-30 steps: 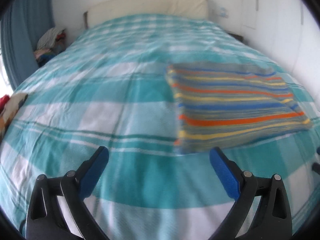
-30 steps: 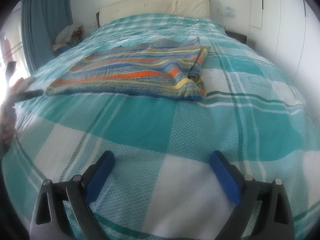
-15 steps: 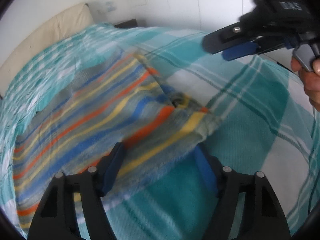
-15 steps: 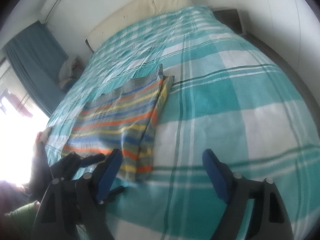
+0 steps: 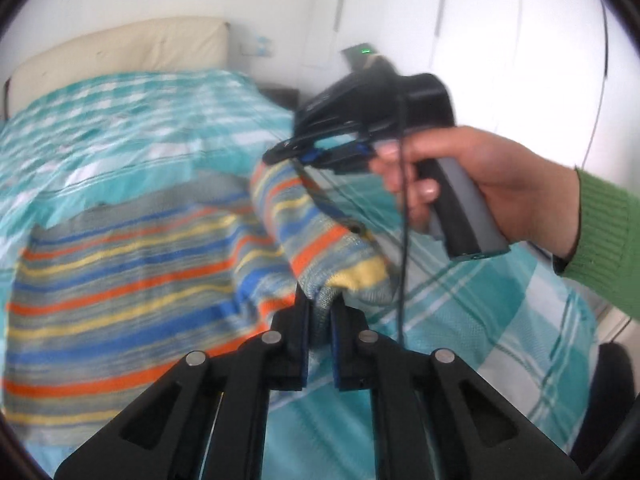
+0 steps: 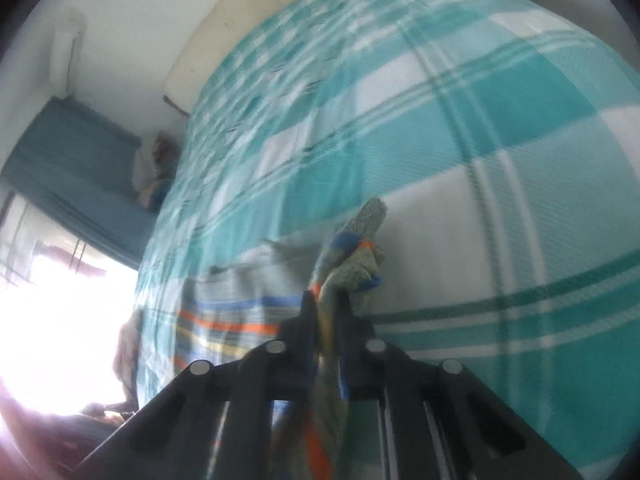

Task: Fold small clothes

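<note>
Gripping one striped knit garment (image 5: 128, 276) with two grippers, we have each clamped on its right-hand edge. Our left gripper (image 5: 320, 312) pinches the near corner of that edge, fabric bunched between its two blue pads (image 5: 336, 332). Our right gripper (image 5: 316, 156), held in our right hand (image 5: 492, 188), is closed on the far corner and has it lifted off the one teal checked bedspread (image 5: 460, 320). Most of the garment lies flat on that bedspread. One cream headboard (image 5: 120, 56) stands beyond it.
</note>
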Tool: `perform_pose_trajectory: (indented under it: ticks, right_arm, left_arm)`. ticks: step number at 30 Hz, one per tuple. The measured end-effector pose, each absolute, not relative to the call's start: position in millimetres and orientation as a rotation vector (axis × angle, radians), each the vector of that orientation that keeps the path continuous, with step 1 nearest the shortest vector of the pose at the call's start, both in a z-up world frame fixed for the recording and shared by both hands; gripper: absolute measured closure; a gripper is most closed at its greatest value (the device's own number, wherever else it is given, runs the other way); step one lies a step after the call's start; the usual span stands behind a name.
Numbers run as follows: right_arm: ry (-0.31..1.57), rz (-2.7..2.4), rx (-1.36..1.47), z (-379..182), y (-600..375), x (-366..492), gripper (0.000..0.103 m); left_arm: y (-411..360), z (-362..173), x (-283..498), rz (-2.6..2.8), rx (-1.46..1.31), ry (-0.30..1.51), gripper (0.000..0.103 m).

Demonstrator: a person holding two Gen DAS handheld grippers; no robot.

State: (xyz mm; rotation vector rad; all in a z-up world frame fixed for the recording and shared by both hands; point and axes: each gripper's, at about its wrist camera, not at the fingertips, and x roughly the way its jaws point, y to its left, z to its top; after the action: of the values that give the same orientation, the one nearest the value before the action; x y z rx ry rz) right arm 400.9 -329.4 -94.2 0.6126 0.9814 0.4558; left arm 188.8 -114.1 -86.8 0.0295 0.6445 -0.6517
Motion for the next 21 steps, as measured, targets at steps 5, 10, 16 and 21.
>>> perform_pose_trajectory:
  ticks: [5,10,16,21]
  right_arm:
    - [0.988,0.6,0.476,-48,-230,404,0.094]
    - [1.033,0.671,0.362,-56,-118,418,0.094]
    - [1.087,0.724,0.319,-91,-31,434,0.084]
    - [1.02,0.73,0.402,-90,-39,421,0.055]
  left_arm:
    - [-17,-68,175,-0.519,-0.14,0.646,0.097]
    - [52,-82,185,-0.371,-0.275,0.712,0.097]
    - [95,-127,198,-0.236,-0.402,0.854,0.08]
    - [123,-125,187,-0.229,-0.477,0.824,0.04]
